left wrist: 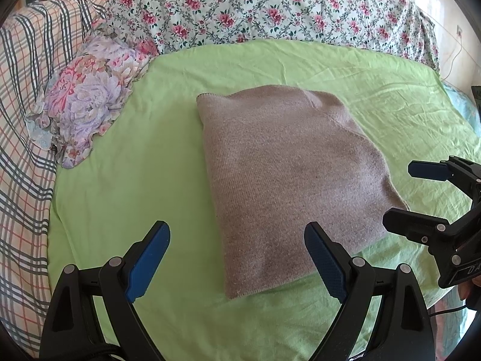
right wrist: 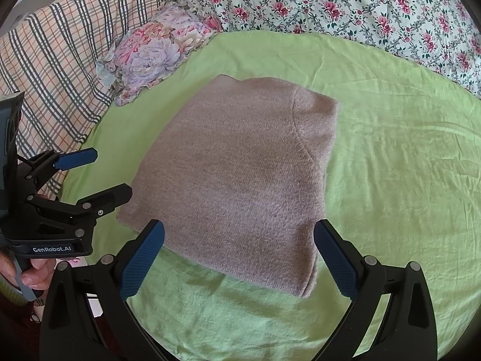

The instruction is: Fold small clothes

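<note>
A mauve knitted garment (left wrist: 288,177) lies folded into a compact rectangle on the light green sheet (left wrist: 135,165); it also shows in the right wrist view (right wrist: 237,177). My left gripper (left wrist: 237,252) is open and empty, held just above the garment's near edge. My right gripper (right wrist: 239,249) is open and empty, also above the near edge. The right gripper shows at the right in the left wrist view (left wrist: 399,192), and the left gripper at the left in the right wrist view (right wrist: 112,173), both open beside the garment.
A floral pillow (left wrist: 87,96) lies left of the garment. A plaid blanket (left wrist: 27,120) runs along the left side. A flowered quilt (left wrist: 270,9) is bunched behind the sheet. A cable (left wrist: 452,60) hangs at the far right wall.
</note>
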A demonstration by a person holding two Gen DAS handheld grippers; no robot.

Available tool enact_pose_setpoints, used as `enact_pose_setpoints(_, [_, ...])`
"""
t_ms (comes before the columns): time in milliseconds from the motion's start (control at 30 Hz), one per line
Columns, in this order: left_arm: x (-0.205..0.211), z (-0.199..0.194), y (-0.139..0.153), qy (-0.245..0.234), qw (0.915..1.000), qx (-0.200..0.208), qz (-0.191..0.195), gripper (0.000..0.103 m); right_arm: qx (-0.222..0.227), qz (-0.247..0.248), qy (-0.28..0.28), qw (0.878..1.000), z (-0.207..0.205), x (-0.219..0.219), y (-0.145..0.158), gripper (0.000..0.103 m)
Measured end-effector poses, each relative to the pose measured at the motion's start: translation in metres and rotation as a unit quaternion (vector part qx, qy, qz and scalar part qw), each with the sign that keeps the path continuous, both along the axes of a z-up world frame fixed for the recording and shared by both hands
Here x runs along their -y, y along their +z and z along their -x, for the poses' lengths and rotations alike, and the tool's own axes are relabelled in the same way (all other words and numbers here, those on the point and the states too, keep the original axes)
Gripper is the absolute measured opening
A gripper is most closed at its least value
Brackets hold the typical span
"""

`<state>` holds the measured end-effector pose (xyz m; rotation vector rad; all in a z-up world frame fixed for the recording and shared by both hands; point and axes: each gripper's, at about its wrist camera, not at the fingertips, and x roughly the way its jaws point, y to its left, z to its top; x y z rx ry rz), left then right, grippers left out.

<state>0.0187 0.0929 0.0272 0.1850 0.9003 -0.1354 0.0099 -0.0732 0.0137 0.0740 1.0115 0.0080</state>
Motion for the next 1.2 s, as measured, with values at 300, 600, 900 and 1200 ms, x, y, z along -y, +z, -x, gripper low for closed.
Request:
enact_pose_setpoints(300, [0.0, 0.0, 0.0, 0.0, 1.0, 0.001, 0.001, 0.091, 0.0, 0.0, -0.001, 1.0, -0.003, 0.0, 0.001, 0.099])
enact_pose_setpoints(600, [-0.001, -0.013, 0.001, 0.001, 1.0, 0.008, -0.002, 0.091, 0.001, -0.001, -0.003, 1.0, -0.007, 0.002, 0.002, 0.099])
enact_pose_setpoints(900, [-0.003, -0.018, 0.002, 0.013, 0.9999, 0.007, -0.002, 0.091, -0.001, -0.002, -0.007, 1.0, -0.014, 0.01, 0.002, 0.099])
enact_pose_setpoints(1200, [0.0, -0.015, -0.001, 0.013, 0.9999, 0.004, -0.003, 0.091, 0.002, -0.01, -0.024, 1.0, -0.013, 0.015, -0.006, 0.1])
